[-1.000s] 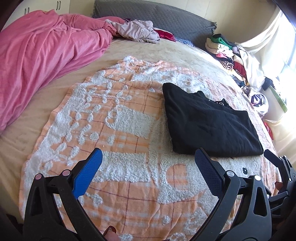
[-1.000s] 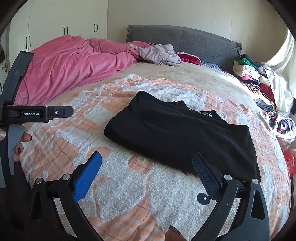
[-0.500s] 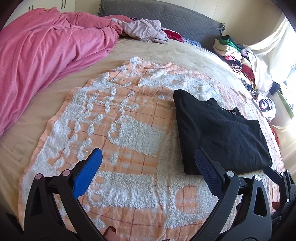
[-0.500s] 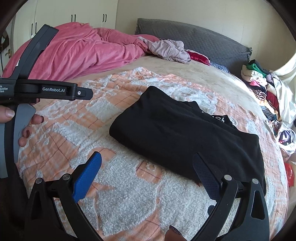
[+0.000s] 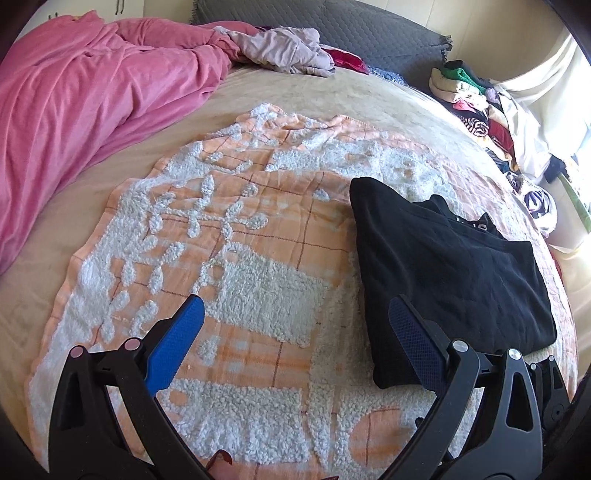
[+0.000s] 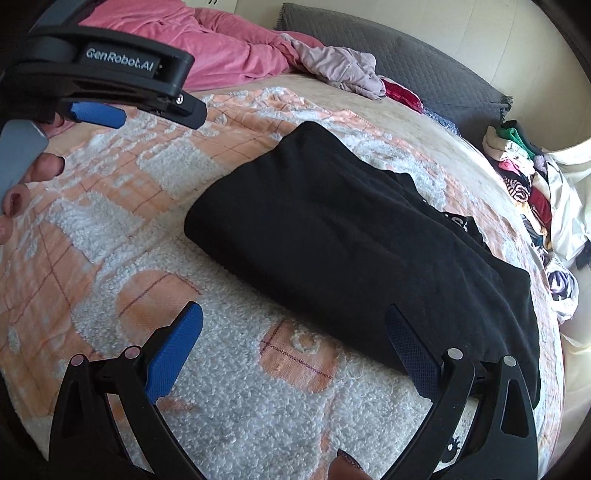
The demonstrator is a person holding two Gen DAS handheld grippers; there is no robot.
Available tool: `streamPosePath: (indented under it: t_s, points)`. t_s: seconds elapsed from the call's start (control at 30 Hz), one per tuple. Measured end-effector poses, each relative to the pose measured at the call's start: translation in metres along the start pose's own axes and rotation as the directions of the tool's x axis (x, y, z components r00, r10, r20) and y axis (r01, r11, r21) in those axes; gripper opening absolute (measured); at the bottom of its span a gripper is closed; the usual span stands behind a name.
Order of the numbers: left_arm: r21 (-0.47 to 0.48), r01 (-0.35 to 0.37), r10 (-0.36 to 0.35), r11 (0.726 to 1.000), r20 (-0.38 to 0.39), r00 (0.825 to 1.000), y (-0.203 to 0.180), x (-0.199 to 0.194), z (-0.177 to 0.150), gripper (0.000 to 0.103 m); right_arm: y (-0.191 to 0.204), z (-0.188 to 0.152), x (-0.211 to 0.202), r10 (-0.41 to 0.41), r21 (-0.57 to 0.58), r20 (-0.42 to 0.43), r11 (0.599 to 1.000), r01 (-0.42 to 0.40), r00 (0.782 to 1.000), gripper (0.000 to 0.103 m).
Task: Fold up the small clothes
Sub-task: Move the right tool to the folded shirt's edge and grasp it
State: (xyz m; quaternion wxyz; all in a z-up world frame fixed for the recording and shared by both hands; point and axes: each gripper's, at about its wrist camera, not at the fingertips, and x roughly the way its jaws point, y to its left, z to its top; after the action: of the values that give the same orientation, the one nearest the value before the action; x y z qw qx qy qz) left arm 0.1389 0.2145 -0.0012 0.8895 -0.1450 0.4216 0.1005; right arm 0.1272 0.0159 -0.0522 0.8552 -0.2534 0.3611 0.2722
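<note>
A black garment lies folded into a rough rectangle on the orange and white fleecy blanket. My left gripper is open above the blanket, its right finger just over the garment's near left corner, nothing between the fingers. My right gripper is open too, low over the blanket at the garment's near edge, with its right finger over the cloth. The left gripper's body and the hand holding it show at the upper left of the right wrist view.
A pink duvet is heaped on the bed's left side. A mauve garment and a red one lie by the grey headboard. A pile of mixed clothes sits at the right edge, with more beyond it.
Both grippers have come lower and closer to the black garment's near edge, so it looks larger. The left gripper looms bigger in the right wrist view. The garment has not moved.
</note>
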Motion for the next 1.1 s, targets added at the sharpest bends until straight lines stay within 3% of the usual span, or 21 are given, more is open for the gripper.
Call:
streamPosePath:
  t_s: [0.2,0.63,0.7,0.73,0.83,1.1]
  points:
    - [0.000,0.005,-0.005,1.000,-0.016,1.000,-0.002,0.015,0.005,0.094,0.000,0.005,0.023,-0.012,-0.005,-0.020,1.000,0.012,1.000,0.099]
    - [-0.008,0.022,-0.022,1.000,-0.032,0.999,-0.009,0.037,0.017,0.094,0.000,0.032,0.051,-0.074,-0.060,0.021,0.995,0.075,0.997,0.099]
    - [-0.003,0.023,-0.023,1.000,-0.034,0.999,-0.012,0.040,0.020,0.094,-0.002,0.033,0.051,-0.075,-0.056,0.025,0.995,0.077,0.997,0.094]
    - [0.000,0.023,-0.023,1.000,-0.035,0.999,-0.014,0.041,0.021,0.094,-0.003,0.033,0.050,-0.084,-0.049,0.032,0.995,0.086,0.996,0.084]
    - [0.021,0.012,-0.011,1.000,-0.020,1.000,-0.020,0.041,0.024,0.094,-0.012,0.034,0.048,-0.090,-0.016,0.047,0.996,0.091,0.995,0.067]
    - [0.057,0.008,-0.008,0.998,-0.009,1.000,-0.032,0.043,0.030,0.094,-0.024,0.031,0.033,-0.041,0.038,0.099,0.999,0.037,0.994,0.047]
